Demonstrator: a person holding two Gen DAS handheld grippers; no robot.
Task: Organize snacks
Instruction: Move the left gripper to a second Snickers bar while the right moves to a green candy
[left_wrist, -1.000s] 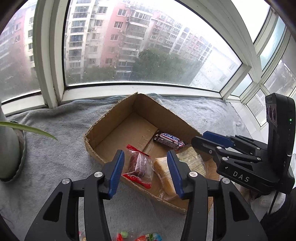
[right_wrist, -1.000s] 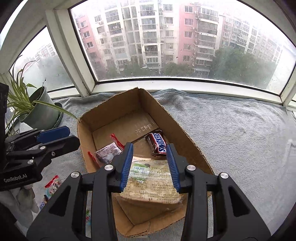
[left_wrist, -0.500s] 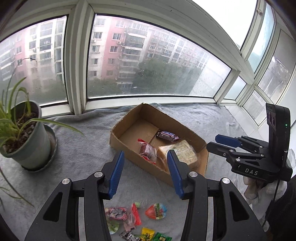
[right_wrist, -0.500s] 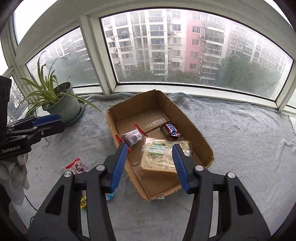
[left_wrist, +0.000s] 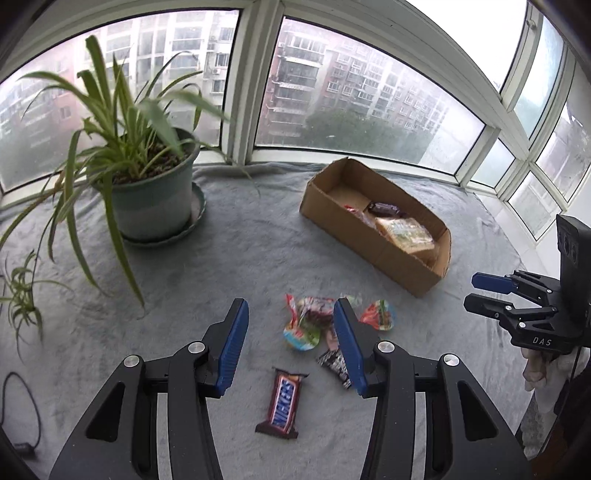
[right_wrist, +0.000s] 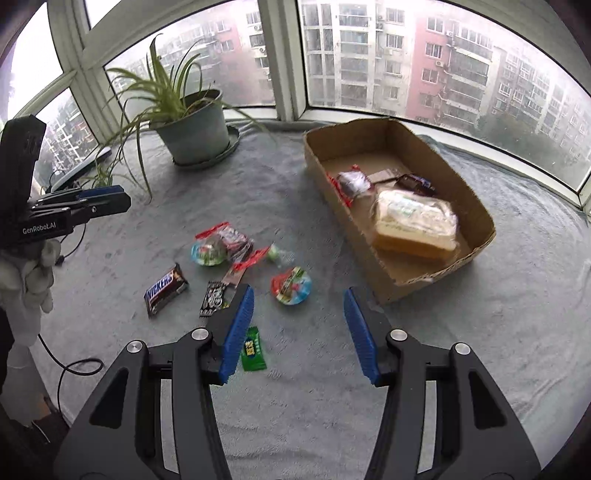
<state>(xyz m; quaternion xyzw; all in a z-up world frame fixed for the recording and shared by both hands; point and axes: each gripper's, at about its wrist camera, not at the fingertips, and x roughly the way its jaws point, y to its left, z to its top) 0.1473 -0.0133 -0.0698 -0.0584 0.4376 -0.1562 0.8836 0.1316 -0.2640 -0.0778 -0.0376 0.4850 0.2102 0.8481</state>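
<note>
Both tools are spread and empty: the left tool (left_wrist: 290, 341) hangs over the Snickers bar (left_wrist: 282, 402), low centre of frame. Best straddle its narrow width, then carry it to the cardboard box (left_wrist: 402, 264), upper right.

Black grippers (left_wrist: 288, 343), blue pads (left_wrist: 232, 347) (silver screws)

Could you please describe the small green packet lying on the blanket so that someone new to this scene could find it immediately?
Start at the cardboard box on the grey blanket and look to the loose snacks scattered beside it. The green packet lies at the near edge of that scatter, right beside the right gripper. It is the only flat, all-green wrapper there, apart from the brown Snickers bar.
</note>
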